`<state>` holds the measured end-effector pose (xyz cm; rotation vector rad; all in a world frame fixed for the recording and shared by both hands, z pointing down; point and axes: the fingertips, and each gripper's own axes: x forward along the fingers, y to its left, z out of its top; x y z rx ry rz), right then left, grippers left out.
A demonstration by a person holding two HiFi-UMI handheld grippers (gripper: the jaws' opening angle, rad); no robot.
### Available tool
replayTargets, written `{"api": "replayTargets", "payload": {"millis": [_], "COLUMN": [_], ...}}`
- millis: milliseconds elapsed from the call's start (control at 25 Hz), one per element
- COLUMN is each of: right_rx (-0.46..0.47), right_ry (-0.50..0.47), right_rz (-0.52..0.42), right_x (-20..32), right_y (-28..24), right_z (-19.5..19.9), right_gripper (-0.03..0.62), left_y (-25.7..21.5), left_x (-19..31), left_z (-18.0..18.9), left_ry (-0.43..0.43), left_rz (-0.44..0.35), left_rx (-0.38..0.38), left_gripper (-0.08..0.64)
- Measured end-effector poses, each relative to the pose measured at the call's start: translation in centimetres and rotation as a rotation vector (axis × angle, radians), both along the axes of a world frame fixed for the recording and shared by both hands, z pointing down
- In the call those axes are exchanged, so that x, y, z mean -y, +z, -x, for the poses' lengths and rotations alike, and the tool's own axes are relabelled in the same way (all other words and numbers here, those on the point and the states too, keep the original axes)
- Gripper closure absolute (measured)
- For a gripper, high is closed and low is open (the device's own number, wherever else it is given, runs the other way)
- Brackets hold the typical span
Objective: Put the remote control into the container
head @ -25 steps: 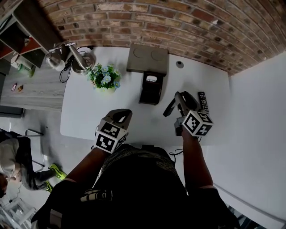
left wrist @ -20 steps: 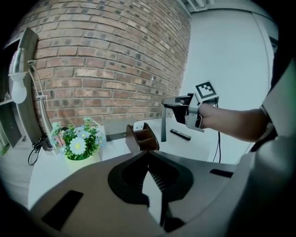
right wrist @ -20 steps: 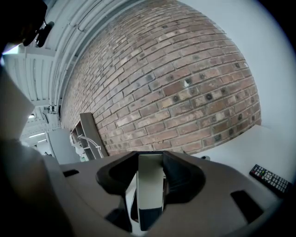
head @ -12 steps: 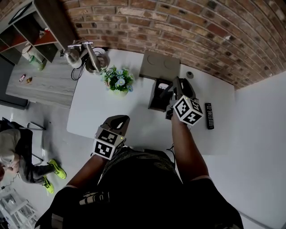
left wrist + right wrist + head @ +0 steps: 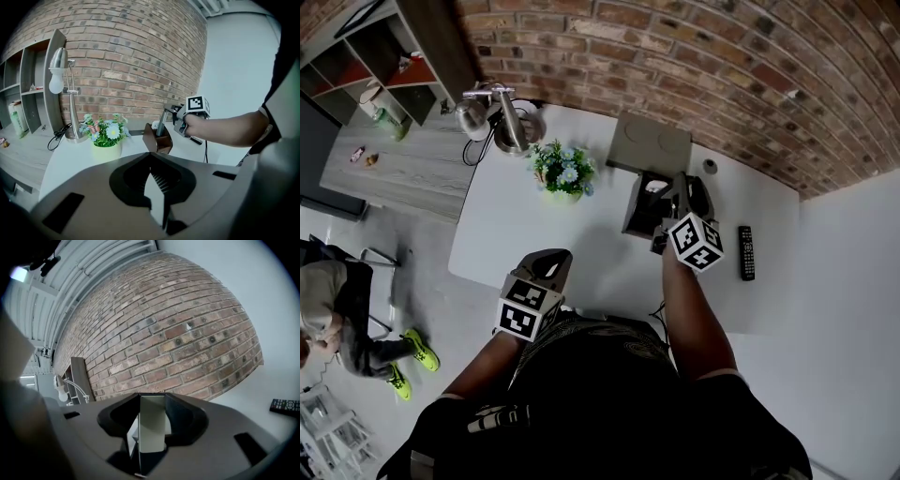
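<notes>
My right gripper [image 5: 677, 194] is shut on a grey remote control [image 5: 162, 123]. The remote hangs upright, and its lower end reaches down into the dark brown container [image 5: 636, 214] in the middle of the white table [image 5: 534, 225]. In the right gripper view the remote shows as a pale slab [image 5: 152, 425] pinched between the jaws of the right gripper [image 5: 151, 430]. My left gripper [image 5: 547, 265] hovers over the table's near edge, well left of the container [image 5: 157, 143]. The left gripper [image 5: 157, 187] is open and holds nothing.
A black remote [image 5: 746, 252] lies on the table right of the container. A flower pot [image 5: 563, 173] and a desk lamp [image 5: 492, 108] stand at the back left. A flat grey box [image 5: 654, 143] sits behind the container, against the brick wall. A person crouches on the floor [image 5: 328, 323].
My right gripper has carried the grey remote leftward from near the black remote to over the container. The left gripper has shifted only a little.
</notes>
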<state>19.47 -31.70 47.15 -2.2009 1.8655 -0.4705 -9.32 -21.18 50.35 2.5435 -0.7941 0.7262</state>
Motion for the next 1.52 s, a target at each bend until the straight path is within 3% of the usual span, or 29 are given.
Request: {"api": "replayTargets", "payload": {"millis": [160,400,600,920,1240,1520], "right_rx": [-0.002,0.031,0.097,0.095,0.038,-0.057], "right_ry": [0.007,0.039,0.052,-0.034,-0.059,-0.097], "right_rz": [0.009,0.112,0.241,0.367,0.352,0.242], "right_x": [-1.4,-4.5,-5.7,-5.1,-5.6,-7.6], "right_y": [0.1,0.7,4.1,6.7,5.7,0.1], "right_z": [-0.2,-0.1,-0.3,1.4,1.5,2.4], "right_gripper": [0.408,0.408,0.408,0.408,0.407,0.408], "left_y": [0.0,-0.1,-0.3,-0.7,-1.0,-2.0], "left_x": [0.1,-0.3,-0.6,-0.6,-0.6,-0.5], "left_z": [-0.6,-1.8,-2.6,-1.8,-0.8,-0.7], "left_ry": [0.021,0.064,0.088,0.062,0.044,0.039], "left_rz": [0.001,-0.001,-0.010,-0.019,-0.032,-0.056], "left_rx": [-0.006,-0.013,-0.019,-0.031,-0.042,-0.068], "left_gripper": [0.555,0.555,0.555,0.555,0.555,0.555]}}
